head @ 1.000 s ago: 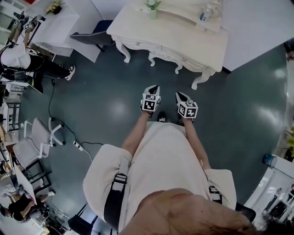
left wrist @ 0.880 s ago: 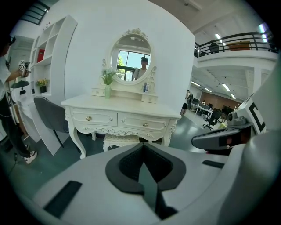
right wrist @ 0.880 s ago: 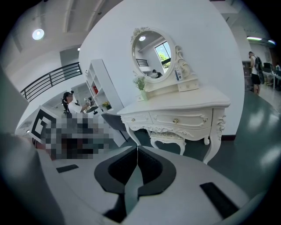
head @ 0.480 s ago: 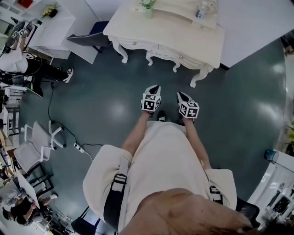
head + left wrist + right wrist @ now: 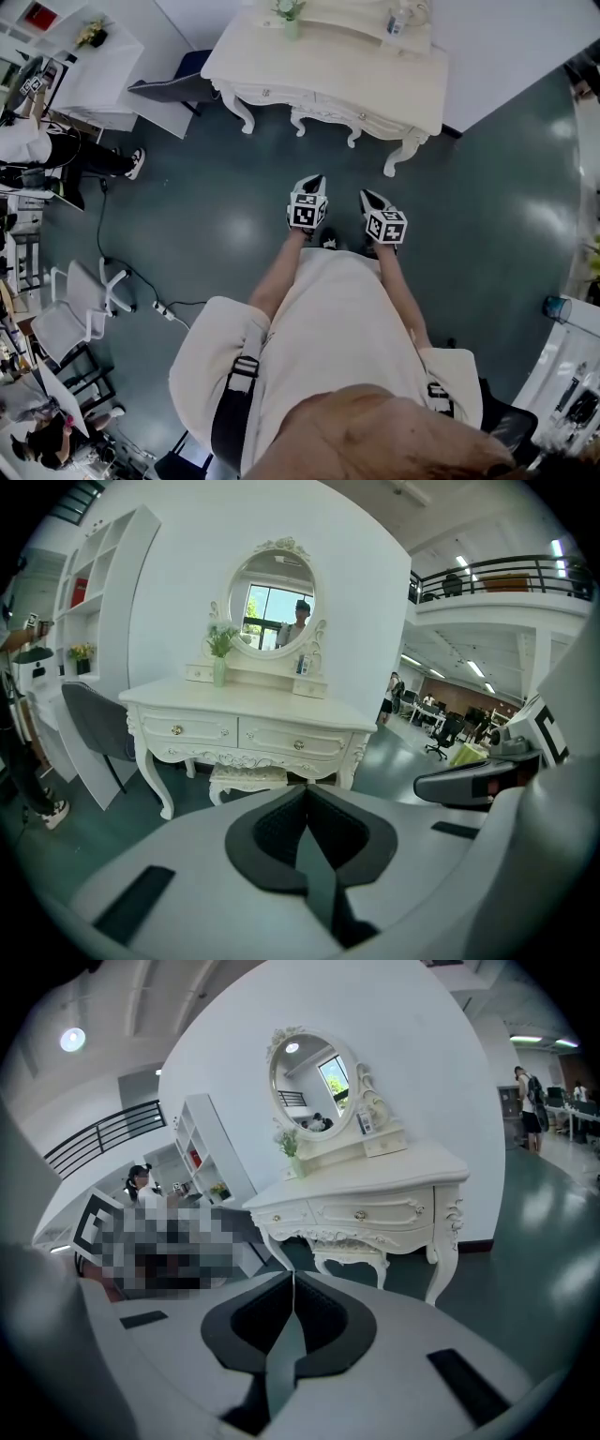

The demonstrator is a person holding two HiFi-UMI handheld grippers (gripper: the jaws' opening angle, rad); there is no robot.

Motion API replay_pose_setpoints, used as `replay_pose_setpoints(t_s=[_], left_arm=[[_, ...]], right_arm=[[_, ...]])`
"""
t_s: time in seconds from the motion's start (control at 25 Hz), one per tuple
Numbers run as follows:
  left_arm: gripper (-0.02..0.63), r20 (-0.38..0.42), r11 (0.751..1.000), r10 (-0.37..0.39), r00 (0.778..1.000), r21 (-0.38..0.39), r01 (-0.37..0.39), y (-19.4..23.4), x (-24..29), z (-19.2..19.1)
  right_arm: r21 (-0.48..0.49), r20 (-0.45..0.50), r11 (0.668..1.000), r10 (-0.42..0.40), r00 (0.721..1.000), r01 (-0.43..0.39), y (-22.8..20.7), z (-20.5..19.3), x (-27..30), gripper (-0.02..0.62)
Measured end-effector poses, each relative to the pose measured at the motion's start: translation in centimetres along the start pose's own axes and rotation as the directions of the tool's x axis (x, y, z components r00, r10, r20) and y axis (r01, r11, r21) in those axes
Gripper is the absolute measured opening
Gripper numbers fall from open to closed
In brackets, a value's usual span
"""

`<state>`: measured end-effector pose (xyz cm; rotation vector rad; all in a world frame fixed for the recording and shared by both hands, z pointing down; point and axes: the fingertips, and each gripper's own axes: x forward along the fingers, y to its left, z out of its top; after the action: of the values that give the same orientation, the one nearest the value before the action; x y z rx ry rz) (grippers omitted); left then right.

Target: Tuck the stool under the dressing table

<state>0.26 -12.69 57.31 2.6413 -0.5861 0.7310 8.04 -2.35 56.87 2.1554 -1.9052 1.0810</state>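
The white dressing table [image 5: 361, 80] stands against the far wall, with an oval mirror [image 5: 272, 602] on it. The small white stool [image 5: 248, 777] sits beneath the table between its legs; from the head view only two stool legs [image 5: 298, 124] poke out. In the right gripper view the stool [image 5: 352, 1252] also shows under the drawers. My left gripper [image 5: 316, 178] and right gripper [image 5: 366, 193] are held side by side over the floor, well short of the table. Both are shut with nothing between the jaws.
A grey chair [image 5: 176, 86] and a white shelf unit [image 5: 98, 61] stand left of the table. A white office chair [image 5: 80, 292] and a cable with a power strip [image 5: 161, 306] lie on the floor to my left. A person [image 5: 42, 142] stands at far left.
The dressing table has slid up and left in the head view, farther from me. Both grippers keep their place and stay shut.
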Motion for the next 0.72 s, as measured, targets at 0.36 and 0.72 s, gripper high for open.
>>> replay_pose_setpoints(t_s=[0.36, 0.72], left_arm=[[0.014, -0.005, 1.0, 0.002, 1.0, 0.01, -0.002, 0.4, 0.0, -0.3], [0.015, 0.005, 1.0, 0.013, 1.0, -0.002, -0.013, 0.9, -0.4, 0.2]], right_arm=[[-0.013, 0.018, 1.0, 0.008, 1.0, -0.008, 0.3, 0.5, 0.5, 0.044], [-0.05, 0.009, 0.999, 0.02, 1.0, -0.019, 0.8, 1.1, 0.9, 0.043]])
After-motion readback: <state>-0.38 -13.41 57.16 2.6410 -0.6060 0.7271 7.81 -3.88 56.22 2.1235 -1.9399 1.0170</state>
